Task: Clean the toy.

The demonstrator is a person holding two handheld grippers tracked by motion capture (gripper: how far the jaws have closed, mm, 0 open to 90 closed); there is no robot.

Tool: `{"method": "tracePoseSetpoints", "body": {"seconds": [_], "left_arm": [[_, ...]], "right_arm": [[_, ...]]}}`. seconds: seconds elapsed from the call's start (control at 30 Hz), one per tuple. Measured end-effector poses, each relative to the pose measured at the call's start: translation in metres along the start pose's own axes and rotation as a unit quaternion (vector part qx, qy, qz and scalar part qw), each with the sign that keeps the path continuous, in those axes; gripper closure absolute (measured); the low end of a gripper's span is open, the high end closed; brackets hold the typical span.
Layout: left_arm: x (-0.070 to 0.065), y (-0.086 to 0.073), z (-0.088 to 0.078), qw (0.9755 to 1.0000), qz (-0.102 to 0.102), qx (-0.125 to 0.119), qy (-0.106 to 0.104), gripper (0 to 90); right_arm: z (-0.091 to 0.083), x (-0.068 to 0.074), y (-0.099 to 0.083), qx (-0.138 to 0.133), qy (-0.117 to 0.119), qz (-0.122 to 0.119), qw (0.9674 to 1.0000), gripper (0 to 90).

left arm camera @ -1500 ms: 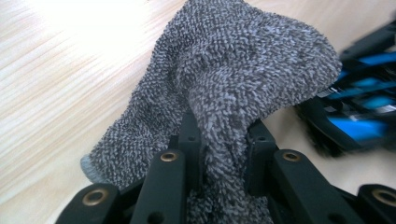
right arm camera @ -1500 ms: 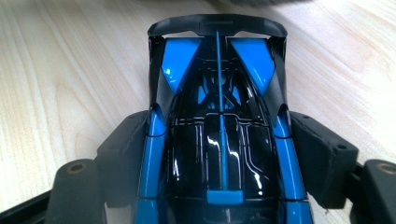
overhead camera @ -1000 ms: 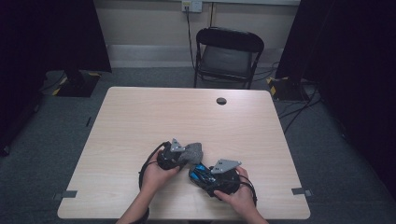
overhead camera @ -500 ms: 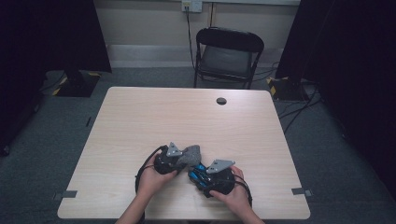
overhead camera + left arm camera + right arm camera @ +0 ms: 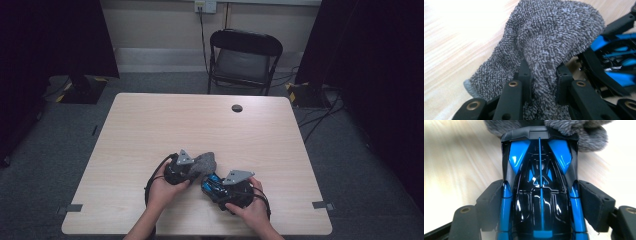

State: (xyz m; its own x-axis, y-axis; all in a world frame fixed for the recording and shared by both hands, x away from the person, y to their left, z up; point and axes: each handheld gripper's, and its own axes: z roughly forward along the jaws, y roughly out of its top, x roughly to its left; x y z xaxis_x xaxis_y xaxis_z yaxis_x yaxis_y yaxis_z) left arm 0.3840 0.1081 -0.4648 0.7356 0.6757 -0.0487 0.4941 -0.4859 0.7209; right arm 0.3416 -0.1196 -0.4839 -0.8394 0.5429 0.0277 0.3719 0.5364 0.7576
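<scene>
A person's two hands work near the front edge of the light wooden table (image 5: pixel 150 130). My left gripper (image 5: pixel 194 168) is shut on a grey terry cloth (image 5: pixel 205 162), whose bunched fabric is pinched between its jaws (image 5: pixel 543 75). The cloth (image 5: pixel 549 37) drapes onto the end of a blue and black toy car (image 5: pixel 616 57). My right gripper (image 5: pixel 216 186) is shut on that toy car (image 5: pixel 212 184), its pads (image 5: pixel 596 205) pressing both sides of the car's body (image 5: pixel 540 177). The cloth (image 5: pixel 579 130) touches the car's far end.
A small black round object (image 5: pixel 237 108) lies near the table's far edge. A black folding chair (image 5: pixel 245 55) stands behind the table. Dark curtains hang at both sides, and cables run across the floor at the right.
</scene>
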Motion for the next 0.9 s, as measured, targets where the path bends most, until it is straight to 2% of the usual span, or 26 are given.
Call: {"method": "tracePoseSetpoints", "body": {"seconds": [0.07, 0.17, 0.27, 0.37, 0.4, 0.43, 0.47, 0.63, 0.77, 0.9], "left_arm": [[-0.001, 0.003, 0.000, 1.0000, 0.002, -0.001, -0.001, 72.6], [-0.003, 0.004, 0.001, 0.9999, 0.011, 0.011, -0.005, 72.6], [-0.001, 0.003, 0.001, 0.9999, -0.013, 0.007, -0.002, 72.6], [0.003, 0.004, 0.000, 0.9996, -0.023, 0.009, 0.012, 72.7], [0.003, 0.005, 0.000, 0.9996, -0.025, 0.011, 0.010, 72.8], [0.001, 0.005, 0.001, 0.9997, -0.021, 0.010, 0.004, 72.9], [-0.002, 0.007, 0.000, 0.9999, -0.008, 0.012, -0.005, 73.0], [-0.017, 0.009, -0.002, 0.9992, 0.030, 0.012, -0.023, 73.2], [-0.022, 0.008, -0.005, 0.9982, 0.054, 0.015, -0.022, 73.9], [-0.021, 0.005, -0.011, 0.9974, 0.059, 0.018, -0.037, 74.3]], "right_arm": [[-0.001, 0.000, 0.002, -0.002, 0.004, -0.003, 1.0000, 27.0], [-0.002, -0.001, 0.001, -0.006, 0.005, 0.002, 1.0000, 26.9], [-0.005, -0.003, 0.000, -0.019, 0.011, 0.007, 0.9997, 27.0], [-0.009, 0.002, 0.004, -0.024, 0.014, 0.001, 0.9996, 27.1], [-0.010, 0.003, 0.006, -0.026, 0.013, 0.000, 0.9996, 27.1], [-0.012, 0.003, 0.008, -0.031, 0.010, 0.001, 0.9995, 27.2], [-0.014, 0.002, 0.009, -0.034, 0.010, 0.003, 0.9994, 27.2], [-0.017, -0.007, 0.007, -0.037, -0.003, 0.017, 0.9992, 27.2], [-0.017, -0.011, 0.004, -0.034, -0.004, 0.025, 0.9991, 27.3], [-0.017, -0.011, 0.005, -0.036, -0.010, 0.032, 0.9988, 27.3]]}}
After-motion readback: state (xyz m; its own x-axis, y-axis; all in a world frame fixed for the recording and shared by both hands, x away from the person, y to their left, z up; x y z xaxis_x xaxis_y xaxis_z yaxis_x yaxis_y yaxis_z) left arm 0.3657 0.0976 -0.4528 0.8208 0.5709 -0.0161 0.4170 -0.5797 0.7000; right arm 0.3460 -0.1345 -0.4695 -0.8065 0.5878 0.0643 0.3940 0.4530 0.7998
